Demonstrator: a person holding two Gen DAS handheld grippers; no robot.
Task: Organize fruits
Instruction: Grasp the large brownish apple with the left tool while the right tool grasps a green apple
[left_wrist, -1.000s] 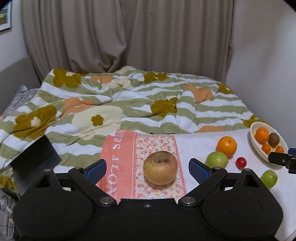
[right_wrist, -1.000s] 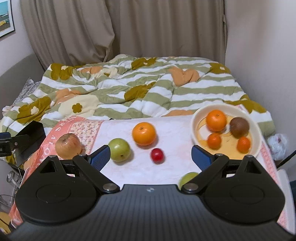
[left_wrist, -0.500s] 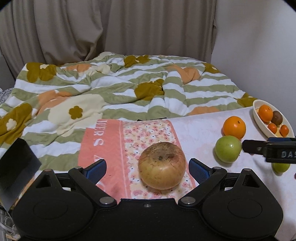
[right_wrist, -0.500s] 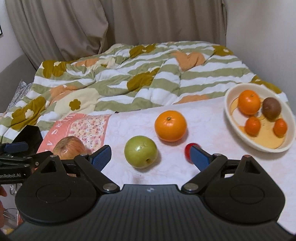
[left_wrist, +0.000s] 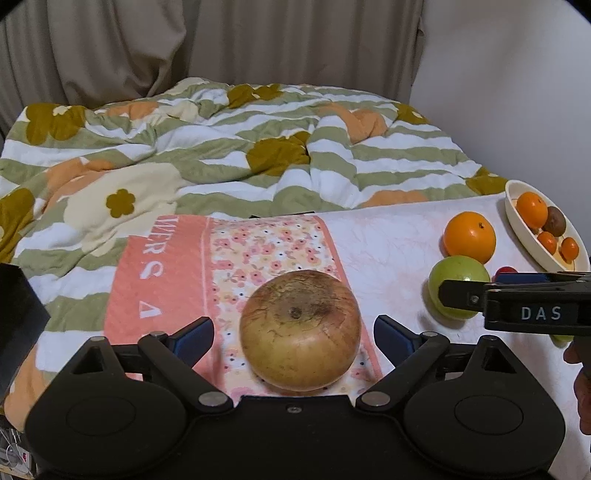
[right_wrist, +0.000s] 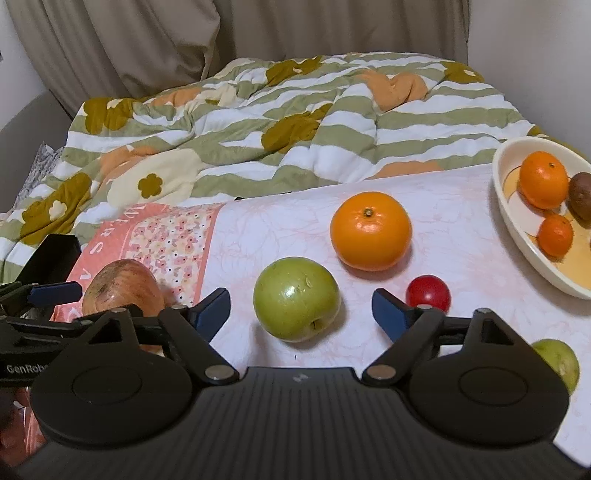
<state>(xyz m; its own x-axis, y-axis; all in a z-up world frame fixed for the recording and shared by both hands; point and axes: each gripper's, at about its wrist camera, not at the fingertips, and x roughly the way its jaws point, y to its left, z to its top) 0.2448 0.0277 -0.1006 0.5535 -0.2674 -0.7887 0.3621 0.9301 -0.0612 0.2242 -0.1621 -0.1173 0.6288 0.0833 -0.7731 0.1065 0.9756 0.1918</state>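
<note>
A big brown-yellow apple (left_wrist: 300, 328) lies on the pink flowered cloth (left_wrist: 258, 251), between the open fingers of my left gripper (left_wrist: 293, 338), not gripped. It also shows in the right wrist view (right_wrist: 123, 290). My right gripper (right_wrist: 300, 309) is open around a green apple (right_wrist: 296, 298), also untouched. A large orange (right_wrist: 370, 229) and a small red fruit (right_wrist: 428, 292) lie just beyond. A second green fruit (right_wrist: 557, 360) lies at the right. A cream bowl (right_wrist: 517, 225) at far right holds oranges and a brown fruit.
The fruits lie on a white tabletop (right_wrist: 280, 229) with the striped flowered duvet (left_wrist: 221, 147) on a bed behind it. Curtains and a wall stand behind. A black object (left_wrist: 16, 306) sits at the left edge.
Both grippers moved forward and down. The left closed in around the brown apple; the right swung left and now frames the green apple.
</note>
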